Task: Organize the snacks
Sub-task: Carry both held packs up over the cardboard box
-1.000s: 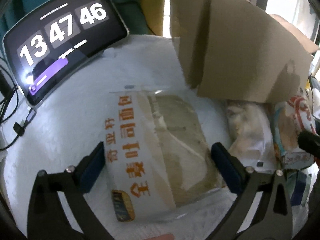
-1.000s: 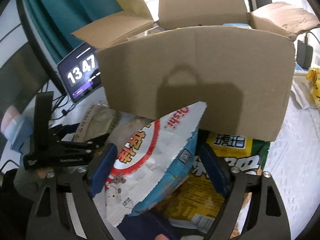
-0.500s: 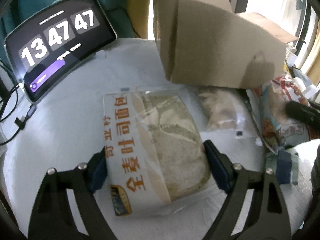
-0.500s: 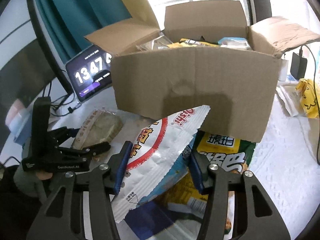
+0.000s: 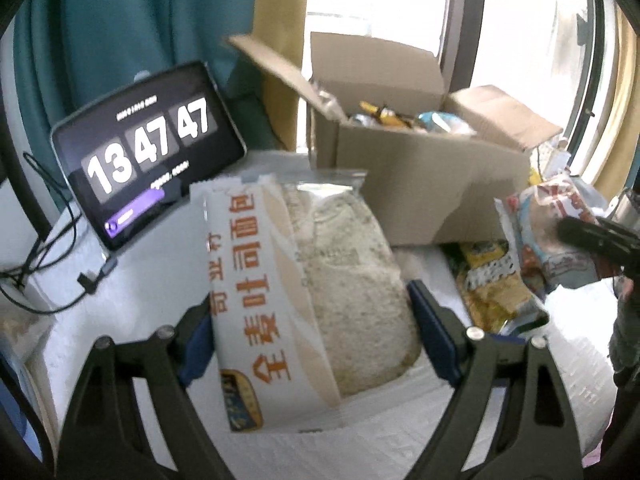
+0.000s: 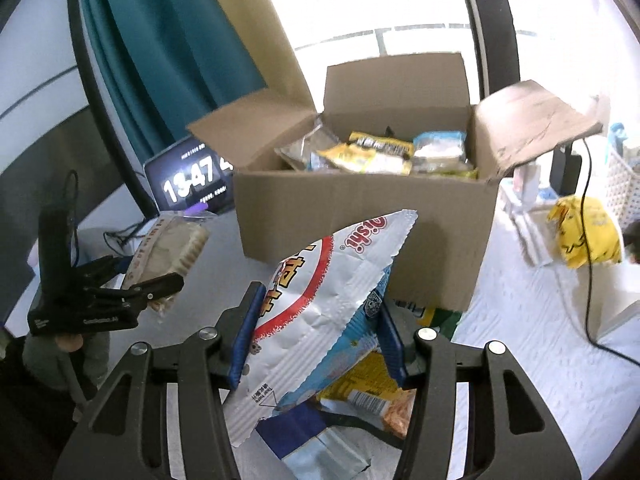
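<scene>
Both packets have come up off the white tabletop (image 6: 560, 360) near the open cardboard box (image 6: 360, 224), the left gripper (image 5: 312, 336) clamped wide on the bread packet (image 5: 304, 280), the right gripper (image 6: 316, 340) half-closed on the chip bag (image 6: 320, 300).

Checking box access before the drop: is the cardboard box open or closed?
Open: the cardboard box has its flaps folded outward, and snack packets show inside.
</scene>
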`<state>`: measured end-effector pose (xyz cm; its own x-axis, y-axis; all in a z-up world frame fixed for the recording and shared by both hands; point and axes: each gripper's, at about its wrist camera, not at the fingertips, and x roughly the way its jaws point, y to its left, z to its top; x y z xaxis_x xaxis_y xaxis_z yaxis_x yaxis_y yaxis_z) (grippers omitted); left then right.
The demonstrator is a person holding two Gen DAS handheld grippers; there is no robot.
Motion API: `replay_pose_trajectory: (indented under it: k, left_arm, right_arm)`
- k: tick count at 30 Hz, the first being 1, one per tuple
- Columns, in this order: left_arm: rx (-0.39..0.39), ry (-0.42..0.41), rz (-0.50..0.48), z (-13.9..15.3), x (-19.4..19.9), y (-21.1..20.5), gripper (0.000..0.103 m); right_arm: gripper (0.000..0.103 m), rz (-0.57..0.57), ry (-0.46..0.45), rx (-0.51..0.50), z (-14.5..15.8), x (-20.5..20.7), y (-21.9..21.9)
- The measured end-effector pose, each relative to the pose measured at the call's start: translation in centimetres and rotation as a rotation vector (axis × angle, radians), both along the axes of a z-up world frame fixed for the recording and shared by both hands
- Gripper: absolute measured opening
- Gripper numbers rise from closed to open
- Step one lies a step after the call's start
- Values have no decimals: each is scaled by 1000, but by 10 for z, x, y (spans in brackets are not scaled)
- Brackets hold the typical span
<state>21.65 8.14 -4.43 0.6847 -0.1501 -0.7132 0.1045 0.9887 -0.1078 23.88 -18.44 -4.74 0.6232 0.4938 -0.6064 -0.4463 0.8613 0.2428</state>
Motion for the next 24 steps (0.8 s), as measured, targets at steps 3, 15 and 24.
replay_pose_trajectory:
  k: [3, 15, 24]
  left_arm:
    - [-6, -20, -5, 8, 6, 1, 87]
    - [-42, -151, 18, 43, 19, 21, 87]
    - [-45, -209, 59, 51, 27, 48, 87]
  right_arm:
    - [56, 2, -17, 4, 9, 2, -2]
    - [56, 47, -127, 7, 57, 49, 29]
    - [57, 57, -170, 0, 75, 100, 72]
